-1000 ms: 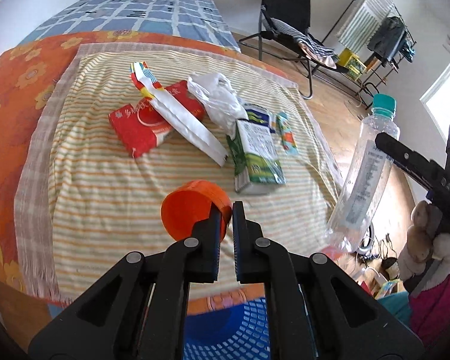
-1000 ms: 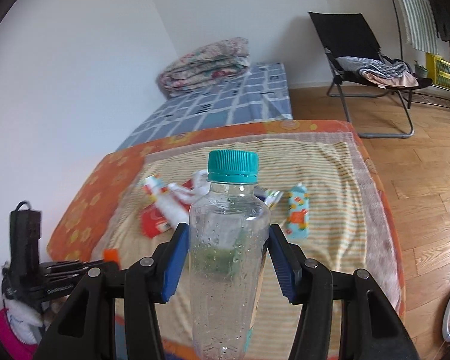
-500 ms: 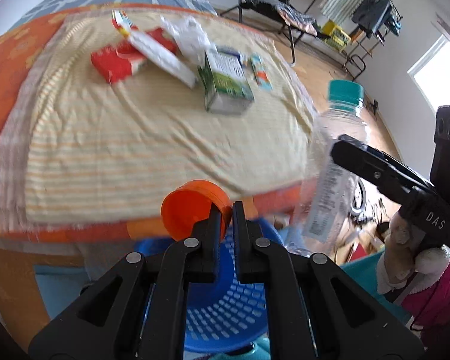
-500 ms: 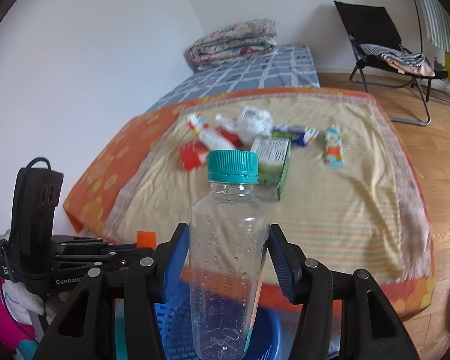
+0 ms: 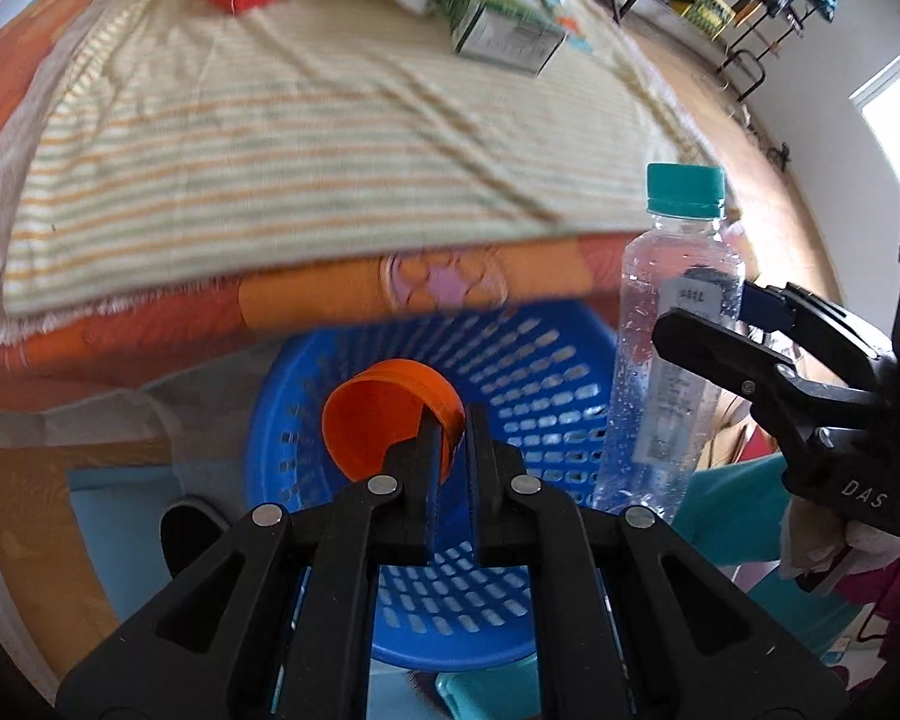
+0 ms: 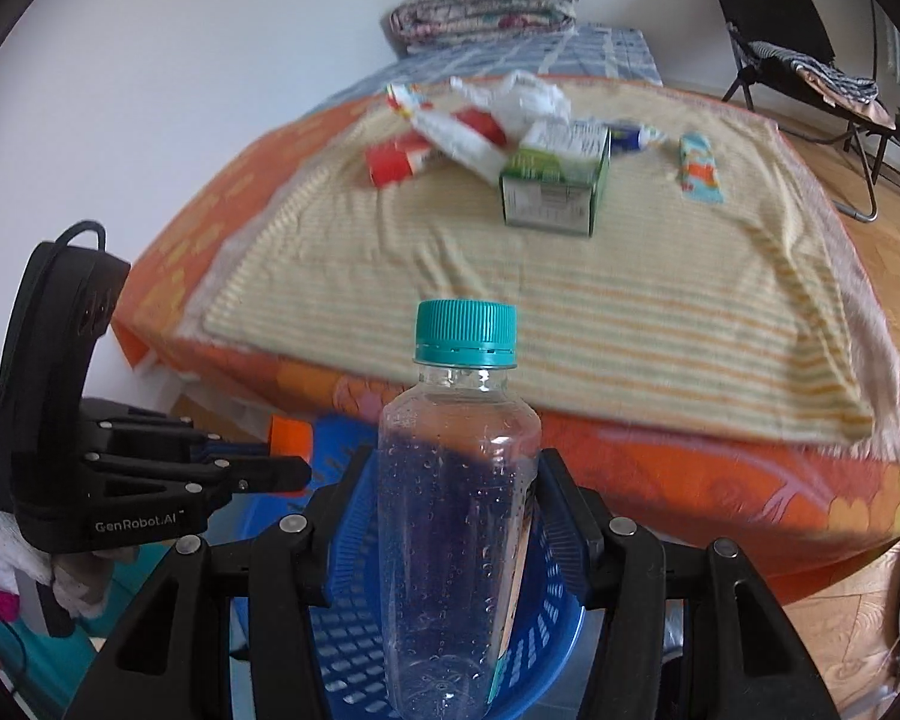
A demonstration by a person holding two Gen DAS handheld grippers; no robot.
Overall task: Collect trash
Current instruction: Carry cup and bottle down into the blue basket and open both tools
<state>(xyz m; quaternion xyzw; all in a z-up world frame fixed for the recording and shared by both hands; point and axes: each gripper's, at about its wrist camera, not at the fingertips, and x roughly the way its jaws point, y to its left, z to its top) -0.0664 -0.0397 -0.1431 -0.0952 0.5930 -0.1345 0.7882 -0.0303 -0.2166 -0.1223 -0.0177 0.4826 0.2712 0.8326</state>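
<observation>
1. Down by the edge of the bed, the left gripper has its jaws nearly closed, pinching the rim of an orange cup; the cup lies tipped on its side with its open mouth facing the camera.
2. The cup hangs directly above a blue basket with slotted walls, which sits on the floor just beside the bed.
3. The right gripper holds a clear bottle with a teal cap, upright, its jaws pressed against either side of the bottle's body.
4. From the right wrist view, the bottle's lower half stands in front of the basket; the two grippers are near each other, both over it.
5. What can be seen of the basket's inside shows only its perforated bottom; part of it is hidden behind the grippers.
6. On the striped blanket covering the bed lie a green carton, a red pack, a crumpled white bag and a small teal wrapper, all well apart from the basket.
</observation>
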